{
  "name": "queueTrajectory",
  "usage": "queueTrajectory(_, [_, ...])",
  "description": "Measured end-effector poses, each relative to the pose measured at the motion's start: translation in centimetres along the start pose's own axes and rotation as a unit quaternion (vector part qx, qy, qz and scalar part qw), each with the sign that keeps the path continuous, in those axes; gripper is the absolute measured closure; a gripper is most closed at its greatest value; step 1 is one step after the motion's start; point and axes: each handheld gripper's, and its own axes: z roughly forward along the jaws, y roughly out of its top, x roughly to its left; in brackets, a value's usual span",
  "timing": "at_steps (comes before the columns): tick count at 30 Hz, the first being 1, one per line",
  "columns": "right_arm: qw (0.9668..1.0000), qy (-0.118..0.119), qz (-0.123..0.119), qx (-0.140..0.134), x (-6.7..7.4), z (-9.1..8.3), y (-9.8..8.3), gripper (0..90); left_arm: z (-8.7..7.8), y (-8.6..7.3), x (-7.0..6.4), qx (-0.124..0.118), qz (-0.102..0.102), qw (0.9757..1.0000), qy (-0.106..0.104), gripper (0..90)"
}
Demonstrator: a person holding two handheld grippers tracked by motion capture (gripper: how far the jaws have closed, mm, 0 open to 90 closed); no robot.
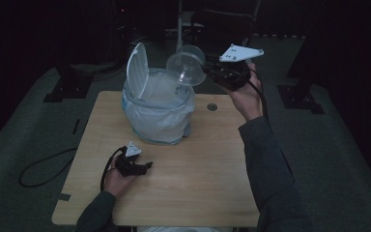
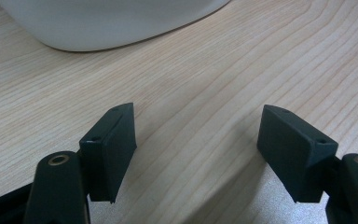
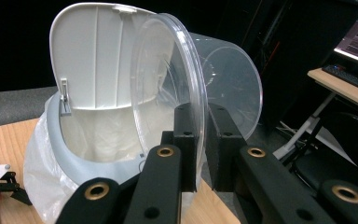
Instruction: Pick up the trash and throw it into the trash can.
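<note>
Clear plastic spool (image 1: 186,65) pinched by one flange in right gripper (image 1: 212,72), axis roughly level, above bin (image 1: 157,113) w/ lid (image 1: 137,70) upright beside it. Left gripper (image 1: 147,166) rests on table (image 1: 198,179), jaws apart, nothing between.

— What's the right gripper (image 1: 211,72) got up there?
— A clear plastic spool (image 1: 186,65), pinched by one flange, held above the open white bin (image 1: 157,108).
— Bin's lid (image 1: 136,70)?
— Stands upright at the left, bag lining the rim.
— And the left gripper (image 1: 142,166)?
— Rests low on the wooden table (image 1: 198,169), well apart from the bin.
</note>
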Motion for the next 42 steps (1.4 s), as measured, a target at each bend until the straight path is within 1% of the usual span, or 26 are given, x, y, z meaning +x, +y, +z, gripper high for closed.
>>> queueTrajectory(3, [1.0000, 0.003, 0.000, 0.000, 0.1, 0.2, 0.2, 83.3, 0.0, 0.0, 0.0, 0.000, 0.000, 1.0000, 0.000, 28.8])
queueTrajectory(6, [1.0000, 0.006, -0.006, 0.004, 0.3, 0.9, 0.8, 83.3, 0.0, 0.0, 0.0, 0.000, 0.000, 1.0000, 0.000, 28.8])
queueTrajectory(8, [1.0000, 0.007, -0.004, 0.004, 0.3, 1.0, 1.0, 83.3, 0.0, 0.0, 0.0, 0.000, 0.000, 1.0000, 0.000, 28.8])
queueTrajectory(15, [0.9999, 0.010, -0.009, 0.005, 0.5, 1.7, 1.9, 83.3, 0.0, 0.0, 0.0, 0.000, 0.000, 1.0000, 0.000, 28.8])
queueTrajectory(20, [0.9998, 0.013, -0.011, 0.008, 0.7, 2.6, 2.2, 83.3, 0.0, 0.0, 0.0, 0.000, 0.000, 1.0000, -0.001, 28.8])
queueTrajectory(29, [0.9997, 0.022, -0.009, 0.008, 1.1, 4.2, 2.5, 83.3, 0.0, 0.0, 0.0, 0.000, 0.000, 1.0000, 0.000, 28.8])
queueTrajectory(42, [0.9994, 0.032, -0.001, 0.014, 1.6, 6.2, 2.3, 83.3, 0.0, 0.0, 0.0, 0.000, -0.001, 1.0000, 0.000, 28.7])
